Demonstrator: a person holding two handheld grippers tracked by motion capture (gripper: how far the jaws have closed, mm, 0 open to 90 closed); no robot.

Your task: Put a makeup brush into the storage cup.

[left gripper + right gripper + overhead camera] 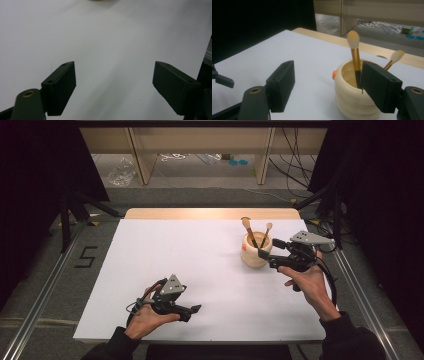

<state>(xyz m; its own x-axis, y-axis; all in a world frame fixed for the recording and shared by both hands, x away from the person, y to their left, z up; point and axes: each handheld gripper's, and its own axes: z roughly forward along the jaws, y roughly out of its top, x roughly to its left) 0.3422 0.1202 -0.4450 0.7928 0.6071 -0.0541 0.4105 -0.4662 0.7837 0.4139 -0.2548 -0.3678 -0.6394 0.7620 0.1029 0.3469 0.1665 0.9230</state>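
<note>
A cream ribbed holder (254, 254) stands at the right rear of the white table cover (200, 265). Two makeup brushes lean in it with bristles up, a larger one (248, 231) and a smaller one (266, 234). My right gripper (270, 249) is open just right of the holder, with nothing between its jaws. In the right gripper view (328, 72) the right jaw overlaps the holder (352, 100) and the larger brush (354, 52) rises beside it, with the smaller brush (395, 58) behind. My left gripper (192, 311) is held open near the front left, over bare cover (113, 67).
The wooden table edge (210, 213) shows beyond the white cover. Black stands (67, 215) and cables (320, 227) flank the table on the floor. The far gripper (222, 80) shows at the left edge of the right gripper view.
</note>
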